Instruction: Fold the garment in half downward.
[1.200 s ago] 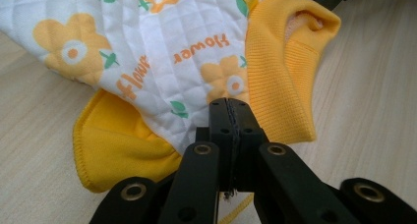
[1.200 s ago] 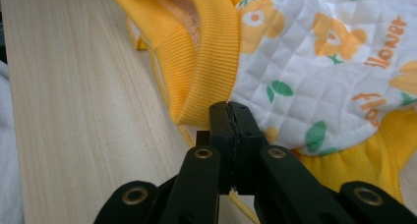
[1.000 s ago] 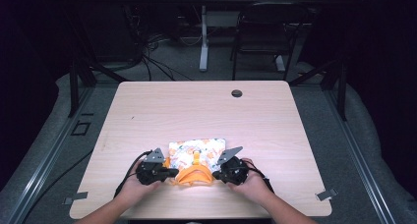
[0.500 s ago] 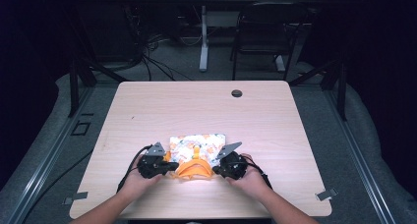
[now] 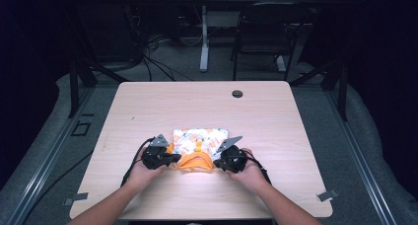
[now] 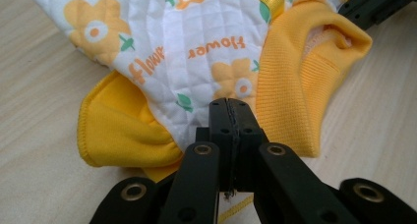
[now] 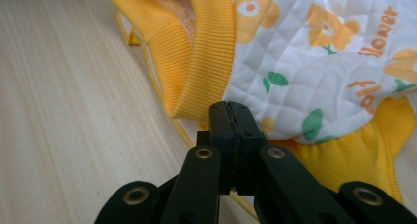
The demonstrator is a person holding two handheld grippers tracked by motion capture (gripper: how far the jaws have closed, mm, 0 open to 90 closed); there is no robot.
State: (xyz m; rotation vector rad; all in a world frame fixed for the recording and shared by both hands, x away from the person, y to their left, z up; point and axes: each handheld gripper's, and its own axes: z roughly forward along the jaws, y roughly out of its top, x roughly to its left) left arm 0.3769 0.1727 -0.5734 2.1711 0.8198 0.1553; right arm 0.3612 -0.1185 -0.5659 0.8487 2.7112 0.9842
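Small quilted garment [image 5: 199,147] lies at table's [image 5: 276,126] near edge, pinched apparently at both shoulders by left gripper [image 6: 229,117] and right gripper [image 7: 230,118]; tension should be kept even.

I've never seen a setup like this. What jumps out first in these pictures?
A small quilted garment, white with orange flowers and yellow trim, lies near the front edge of a pale wooden table. A person's hands pinch it from both sides with black tools: the left gripper and the right gripper, jaws closed on its edge. A dark round cap sits at the table's far side.
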